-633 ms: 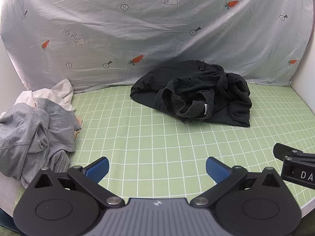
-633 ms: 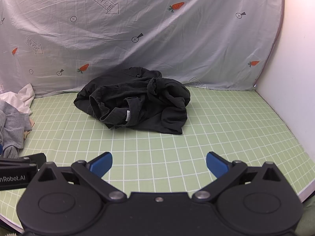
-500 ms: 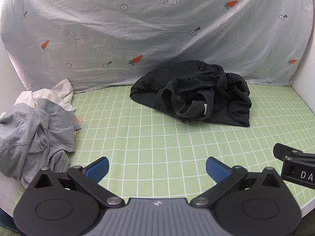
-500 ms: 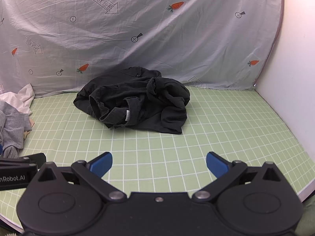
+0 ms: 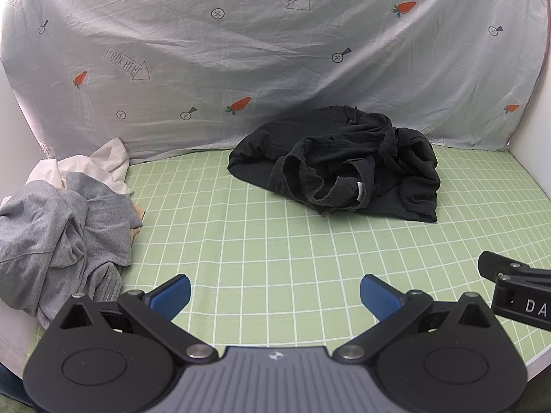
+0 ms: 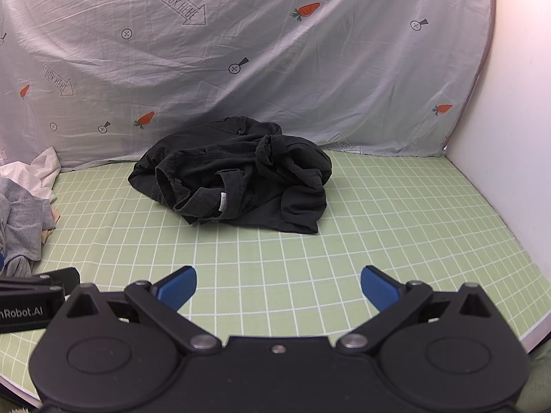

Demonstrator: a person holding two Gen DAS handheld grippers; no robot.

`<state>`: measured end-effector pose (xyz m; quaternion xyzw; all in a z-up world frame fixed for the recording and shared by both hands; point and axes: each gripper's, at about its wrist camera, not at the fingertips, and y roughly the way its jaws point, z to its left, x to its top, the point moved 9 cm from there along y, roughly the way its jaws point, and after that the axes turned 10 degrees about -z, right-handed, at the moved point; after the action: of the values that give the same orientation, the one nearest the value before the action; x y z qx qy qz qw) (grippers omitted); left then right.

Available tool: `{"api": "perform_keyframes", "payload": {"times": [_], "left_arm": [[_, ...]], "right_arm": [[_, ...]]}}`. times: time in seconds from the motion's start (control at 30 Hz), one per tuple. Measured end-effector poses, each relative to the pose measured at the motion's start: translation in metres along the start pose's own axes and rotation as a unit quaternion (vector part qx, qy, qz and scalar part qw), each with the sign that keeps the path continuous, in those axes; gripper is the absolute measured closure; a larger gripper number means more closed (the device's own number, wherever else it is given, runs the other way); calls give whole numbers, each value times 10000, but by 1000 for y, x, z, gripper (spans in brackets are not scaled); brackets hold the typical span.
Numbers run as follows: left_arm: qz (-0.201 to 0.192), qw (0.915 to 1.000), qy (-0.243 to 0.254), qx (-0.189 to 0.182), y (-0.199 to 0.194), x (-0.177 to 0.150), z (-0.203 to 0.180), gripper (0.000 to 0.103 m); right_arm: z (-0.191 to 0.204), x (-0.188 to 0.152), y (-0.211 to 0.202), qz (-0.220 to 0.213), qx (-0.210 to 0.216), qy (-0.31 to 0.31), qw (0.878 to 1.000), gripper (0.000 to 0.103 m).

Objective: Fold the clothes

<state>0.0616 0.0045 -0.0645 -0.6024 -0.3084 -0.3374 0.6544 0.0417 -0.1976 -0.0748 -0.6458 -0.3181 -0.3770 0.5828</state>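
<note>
A crumpled black garment lies in a heap at the back of the green grid mat; a small white label shows in its folds. My left gripper hovers over the mat's front part, well short of the heap, jaws wide open and empty. My right gripper sits beside it to the right, also wide open with nothing between its blue pads. Each gripper's body shows at the edge of the other's view.
A pile of grey clothes and white clothes lies at the mat's left edge. A grey sheet printed with carrots and arrows hangs behind. A white wall bounds the right side.
</note>
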Motion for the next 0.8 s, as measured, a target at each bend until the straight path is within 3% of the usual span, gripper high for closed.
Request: {"api": "perform_keyframes", "payload": {"times": [0.8], "left_arm": [[77,9999,-63,12,3,-1,2,0]], "right_arm": [[2,-1,2,63,-39,5,10000,0]]}}
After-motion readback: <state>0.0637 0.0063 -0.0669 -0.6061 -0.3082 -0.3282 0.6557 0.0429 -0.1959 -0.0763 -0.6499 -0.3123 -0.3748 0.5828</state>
